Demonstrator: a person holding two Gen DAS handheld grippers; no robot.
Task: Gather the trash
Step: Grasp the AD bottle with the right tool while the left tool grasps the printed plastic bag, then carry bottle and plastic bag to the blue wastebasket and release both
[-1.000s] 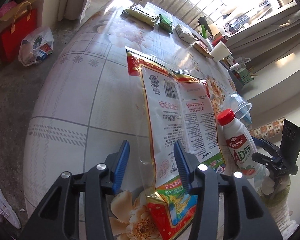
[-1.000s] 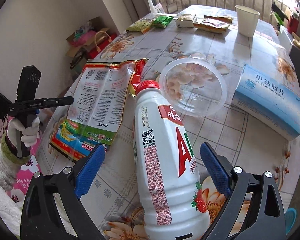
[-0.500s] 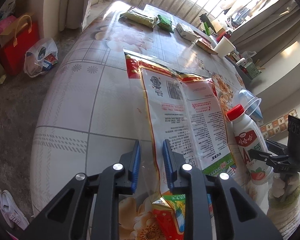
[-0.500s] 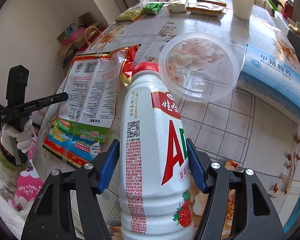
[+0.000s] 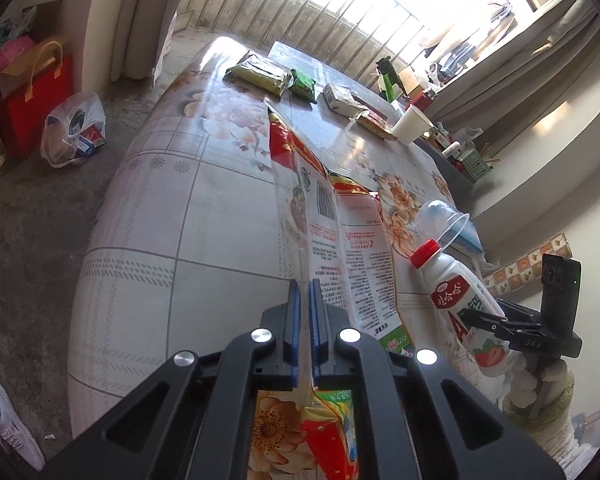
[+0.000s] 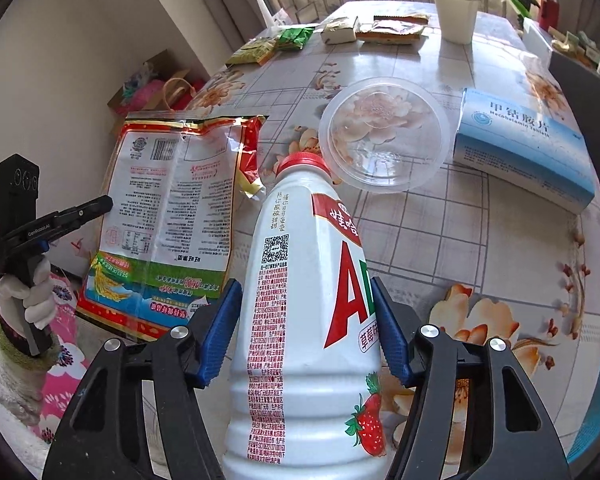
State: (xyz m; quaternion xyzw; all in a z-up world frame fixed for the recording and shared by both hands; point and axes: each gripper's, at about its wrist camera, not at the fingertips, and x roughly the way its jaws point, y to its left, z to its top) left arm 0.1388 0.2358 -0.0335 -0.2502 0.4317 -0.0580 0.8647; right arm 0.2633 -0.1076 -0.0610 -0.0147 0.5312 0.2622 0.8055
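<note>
Left tool [image 5: 304,320] pads pinched together on near edge of the snack bag [image 5: 340,240]; bag sheet runs up between the blue pads, clamped. Right tool [image 6: 306,336] clamped on the milk bottle [image 6: 312,320], one pad on each side of the body at label height.

Key relation: bag's long axis runs straight away from left tool, toward the far end of the counter [image 5: 180,220]. In the right wrist view the bag [image 6: 172,216] hangs at the counter's left edge, near end lifted, far end apparently resting on the surface. Bottle's long axis lines up with right tool's fingers, red cap [image 6: 304,162] pointing away, base toward the camera; looks lifted and tilted, off the counter. Each hand already has its own item; bottle sits just right of the bag in left wrist view [image 5: 460,300]. Likely next: carry both off, bin not visible.

Writing: bottle shows big red "AD", QR code, Chinese brand text, strawberry picture. Bag back has barcode, dense Chinese print, green band at the near end, too small to read. Blue box [image 6: 524,152] reads "Mecobalamin Tablets" plus Chinese. Left tool body reads "GenRobot.AI".

Also on counter: clear plastic lid [image 6: 384,136] beyond the cap, paper cup [image 6: 456,16], small packets [image 6: 296,36] at the far end.
</note>
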